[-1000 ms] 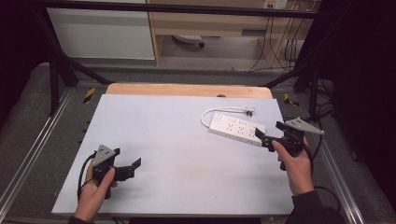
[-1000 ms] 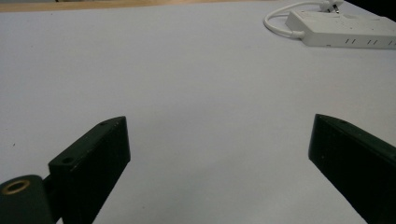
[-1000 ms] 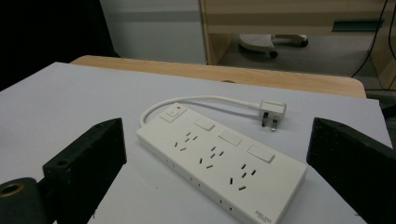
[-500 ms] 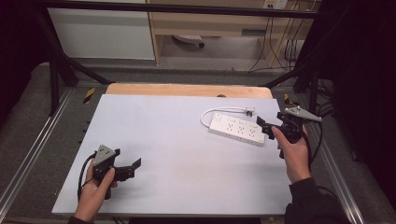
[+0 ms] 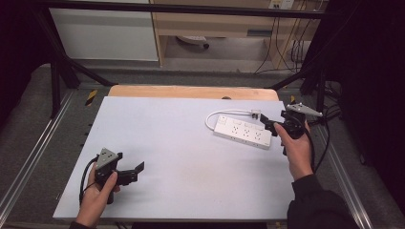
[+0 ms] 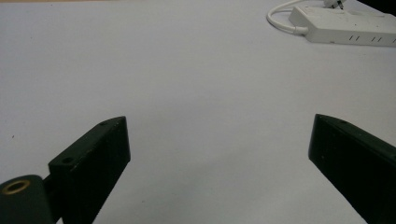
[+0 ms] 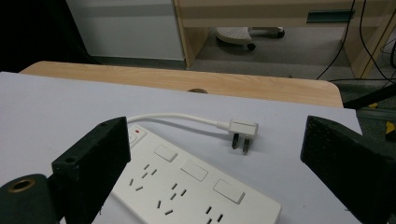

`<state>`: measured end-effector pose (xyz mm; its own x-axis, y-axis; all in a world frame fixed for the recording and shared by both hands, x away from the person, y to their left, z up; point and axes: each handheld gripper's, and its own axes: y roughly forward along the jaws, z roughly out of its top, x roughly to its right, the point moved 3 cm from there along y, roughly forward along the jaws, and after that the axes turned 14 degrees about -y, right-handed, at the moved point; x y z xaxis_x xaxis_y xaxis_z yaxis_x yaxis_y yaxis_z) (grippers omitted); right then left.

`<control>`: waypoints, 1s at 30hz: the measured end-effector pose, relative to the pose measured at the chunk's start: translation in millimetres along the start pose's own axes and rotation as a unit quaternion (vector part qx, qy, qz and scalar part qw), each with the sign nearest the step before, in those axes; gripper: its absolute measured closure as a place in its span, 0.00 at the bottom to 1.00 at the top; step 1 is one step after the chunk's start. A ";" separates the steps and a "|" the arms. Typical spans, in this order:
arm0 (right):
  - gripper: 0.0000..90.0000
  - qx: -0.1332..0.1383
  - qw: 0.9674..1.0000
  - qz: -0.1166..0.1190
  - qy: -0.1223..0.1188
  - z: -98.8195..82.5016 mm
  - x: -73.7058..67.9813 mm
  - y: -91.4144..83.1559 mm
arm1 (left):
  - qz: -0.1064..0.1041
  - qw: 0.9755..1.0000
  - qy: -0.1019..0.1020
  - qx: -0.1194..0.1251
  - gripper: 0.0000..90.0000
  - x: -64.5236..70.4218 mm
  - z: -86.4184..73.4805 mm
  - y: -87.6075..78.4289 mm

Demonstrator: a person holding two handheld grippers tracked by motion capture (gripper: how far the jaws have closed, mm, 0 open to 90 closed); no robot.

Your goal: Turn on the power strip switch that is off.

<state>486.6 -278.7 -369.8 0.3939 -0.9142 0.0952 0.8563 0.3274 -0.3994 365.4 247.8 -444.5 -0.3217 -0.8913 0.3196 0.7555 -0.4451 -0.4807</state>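
Observation:
A white power strip [image 5: 242, 131] lies on the pale table at the right, its white cord looping back to a plug [image 5: 256, 114]. In the right gripper view the power strip [image 7: 187, 186] sits just below the jaws and the plug [image 7: 243, 130] lies beyond it, prongs toward me. My right gripper [image 5: 269, 125] hovers open at the strip's right end, holding nothing. My left gripper [image 5: 136, 171] rests low at the near left of the table, open and empty. In the left gripper view the power strip [image 6: 345, 25] is far off at the top right.
The table [image 5: 167, 143] has a wooden strip [image 5: 191, 91] along its far edge. Metal frame rails [image 5: 28, 157] run down both sides. Beyond the table stand a wooden desk, a chair base [image 5: 193, 42] and hanging cables [image 5: 286, 43].
My right gripper has moved up and away from me, toward the far right end of the power strip. The left gripper has stayed put.

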 end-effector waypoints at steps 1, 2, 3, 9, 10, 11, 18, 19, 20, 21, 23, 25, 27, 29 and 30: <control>0.09 -0.001 1.000 0.001 0.002 0.4 0.3 1.4 | 0.000 1.000 -0.002 0.000 0.06 -0.3 0.1 -0.1; 0.09 0.000 1.000 0.002 0.004 0.7 0.7 2.9 | 0.000 1.000 -0.002 0.000 0.06 -0.3 0.1 -0.1; 0.09 0.000 1.000 0.003 0.006 0.9 0.9 4.5 | 0.001 1.000 -0.003 -0.001 0.06 -0.6 0.0 -0.2; 0.09 -0.005 1.000 0.006 0.009 0.8 0.5 13.6 | -0.001 1.000 -0.003 -0.001 0.06 -0.2 0.0 -0.1; 0.09 -0.006 1.000 0.006 0.008 0.8 0.5 15.3 | -0.001 1.000 -0.003 0.000 0.06 -0.2 0.0 -0.1; 0.09 -0.007 1.000 0.006 0.010 0.8 0.2 16.7 | -0.001 1.000 -0.003 0.000 0.06 -0.2 0.1 0.0; 0.10 -0.008 1.000 0.006 0.026 0.3 0.7 28.7 | 0.000 1.000 -0.004 -0.002 0.06 -0.2 -0.3 0.3; 0.10 -0.009 1.000 0.007 0.027 0.1 1.1 29.9 | 0.000 1.000 -0.004 -0.002 0.06 -0.2 -0.3 0.3; 0.10 -0.009 1.000 0.006 0.029 0.1 1.3 31.1 | 0.000 1.000 -0.004 -0.001 0.06 -0.2 -0.2 0.2; 0.10 -0.009 1.000 0.006 0.029 0.1 1.3 31.1 | 0.000 1.000 -0.004 -0.001 0.06 -0.3 -0.2 0.1; 0.10 -0.012 0.999 0.006 0.032 -0.5 3.5 33.9 | 0.000 1.000 -0.005 -0.002 0.06 -0.3 -0.2 0.2; 0.10 -0.013 0.999 0.003 0.036 -0.6 5.0 35.7 | 0.000 1.000 -0.005 -0.002 0.06 -0.1 -0.3 0.2; 0.10 -0.017 0.999 0.000 0.036 -0.8 7.0 37.7 | 0.000 1.000 -0.005 -0.002 0.06 0.1 -0.2 0.2; 0.12 -0.017 0.999 -0.002 0.039 -1.1 8.8 39.7 | -0.001 1.000 -0.004 -0.002 0.06 0.2 -0.2 0.2; 0.12 -0.017 0.999 -0.002 0.039 -1.1 8.8 39.7 | -0.001 1.000 -0.004 -0.002 0.06 0.2 -0.2 0.1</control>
<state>523.7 -274.0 -385.8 0.3627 -0.9316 0.0250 0.8448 0.3174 -0.4307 365.4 247.5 -444.6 -0.3185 -0.8896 0.3274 0.7524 -0.4473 -0.4836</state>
